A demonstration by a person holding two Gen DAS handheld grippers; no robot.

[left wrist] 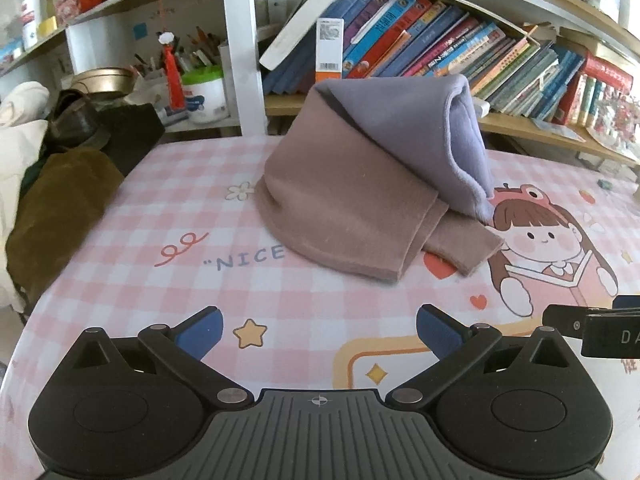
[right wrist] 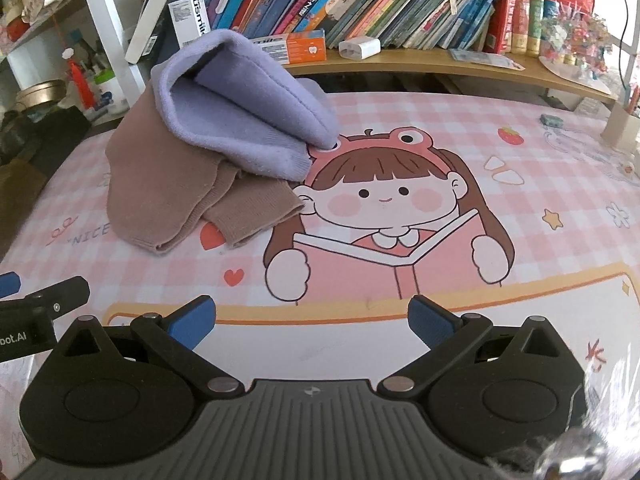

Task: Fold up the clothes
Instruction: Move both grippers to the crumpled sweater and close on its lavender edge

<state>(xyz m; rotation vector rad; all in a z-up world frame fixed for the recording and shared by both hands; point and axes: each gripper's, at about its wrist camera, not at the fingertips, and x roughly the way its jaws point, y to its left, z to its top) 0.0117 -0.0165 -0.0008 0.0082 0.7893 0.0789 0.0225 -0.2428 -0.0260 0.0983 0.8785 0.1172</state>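
Left gripper, right gripper: both spread wide, empty. Folded brown-and-lilac knit garment at 12 o'clock on pink checked cartoon tablecloth.

"NICE" on tablecloth, "usmile" on white box
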